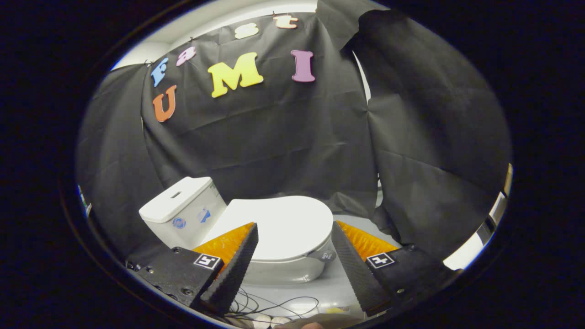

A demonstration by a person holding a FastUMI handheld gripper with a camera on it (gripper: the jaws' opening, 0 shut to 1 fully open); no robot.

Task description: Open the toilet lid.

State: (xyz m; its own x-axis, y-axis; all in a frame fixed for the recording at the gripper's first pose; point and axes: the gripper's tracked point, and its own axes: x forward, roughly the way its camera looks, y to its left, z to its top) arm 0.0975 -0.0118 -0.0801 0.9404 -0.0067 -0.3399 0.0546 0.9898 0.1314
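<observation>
The jaws stand released, spread wide apart with nothing between them but air, and the gripper (295,233) hovers in front of the toilet without touching it. Each finger carries a small square marker tag near its base. Just ahead of the fingers, framed in the gap between them, sits the toilet lid (279,224), a smooth white oval lying flat and closed over the bowl (283,272). At the lid's front rim, close to the right finger, a small dark tab (326,256) sticks out from the edge. Behind the lid, beyond the left finger, rises the white tank (183,212), with a slot in its top and a couple of small stickers on its side facing the camera. The toilet rests on a pale grey surface (336,283). Below the jaws, some thin dark cables (274,304) loop across that surface in front of the bowl, near a few pale round objects too blurred to tell. Black cloth (274,137) hangs behind and on both sides of the toilet, creased, with a narrow gap showing a light strip to the right of the tank's backdrop.
</observation>
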